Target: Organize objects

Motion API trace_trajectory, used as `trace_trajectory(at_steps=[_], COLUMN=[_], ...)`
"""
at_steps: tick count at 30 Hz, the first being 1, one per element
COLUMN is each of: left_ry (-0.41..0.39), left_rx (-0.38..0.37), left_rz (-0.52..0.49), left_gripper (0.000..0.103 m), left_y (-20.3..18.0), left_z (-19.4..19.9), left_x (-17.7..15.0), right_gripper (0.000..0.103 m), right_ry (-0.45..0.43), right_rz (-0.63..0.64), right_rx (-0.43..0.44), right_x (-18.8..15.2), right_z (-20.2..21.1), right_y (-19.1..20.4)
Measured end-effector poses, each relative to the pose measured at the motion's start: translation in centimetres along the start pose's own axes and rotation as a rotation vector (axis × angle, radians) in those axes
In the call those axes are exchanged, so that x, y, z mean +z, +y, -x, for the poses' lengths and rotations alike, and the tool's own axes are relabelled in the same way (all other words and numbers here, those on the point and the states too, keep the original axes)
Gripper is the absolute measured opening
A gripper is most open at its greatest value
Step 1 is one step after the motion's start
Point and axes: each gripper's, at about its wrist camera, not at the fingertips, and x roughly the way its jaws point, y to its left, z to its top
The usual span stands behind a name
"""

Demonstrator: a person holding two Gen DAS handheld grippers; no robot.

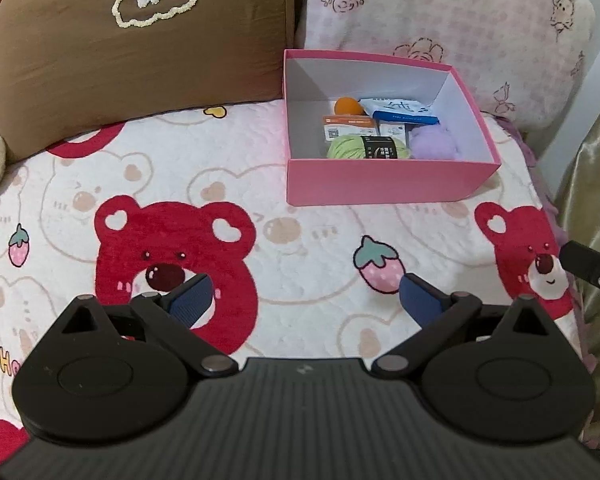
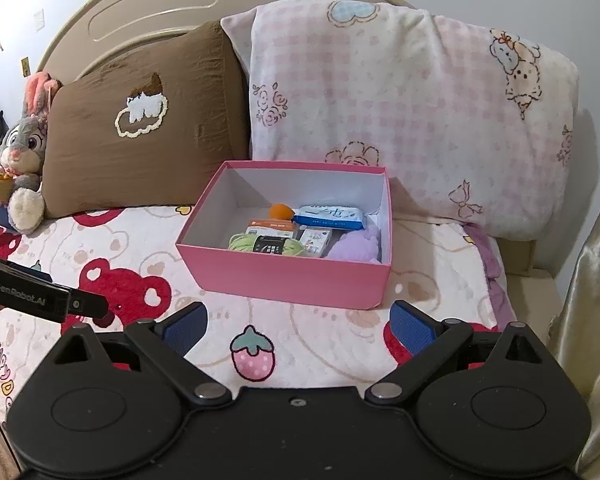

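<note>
Pink box (image 2: pixel 288 280) on the bed (image 1: pixel 300 232) already holds the yarn (image 2: pixel 265 245), wipes pack (image 2: pixel 329 216) etc., so your left gripper (image 1: pixel 306 300) & right gripper (image 2: pixel 298 326) hang back w/ jaws released, nothing between them.

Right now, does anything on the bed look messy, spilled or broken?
Nothing stands out. The pink box sits flat on the bear blanket with the green yarn, orange ball, small packets and purple fluffy thing all inside it. Nothing has spilled, and both pillows lean tidily at the headboard.
</note>
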Motion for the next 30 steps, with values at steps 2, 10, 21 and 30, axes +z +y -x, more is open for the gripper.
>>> trace_trajectory(at_steps=[2, 10, 21, 30], left_ry=[-0.009, 0.02, 0.013, -0.001], left_rx=[0.013, 0.038, 0.042, 0.048], left_rz=[-0.013, -0.053, -0.043, -0.037], left_gripper=[0.101, 0.102, 0.102, 0.102], left_y=[-0.2, -0.6, -0.4, -0.3], left_z=[0.0, -0.7, -0.1, 0.5], left_x=[-0.1, 0.1, 0.0, -0.1], right_gripper=[0.099, 0.099, 0.099, 0.099], right_ry=[0.003, 0.003, 0.003, 0.009], right_rz=[-0.001, -0.001, -0.003, -0.007], right_rx=[0.001, 0.003, -0.012, -0.019], right_x=[0.0, 0.0, -0.1, -0.1], right_z=[0.0, 0.1, 0.1, -0.2], right_y=[0.1, 0.2, 0.7, 0.8])
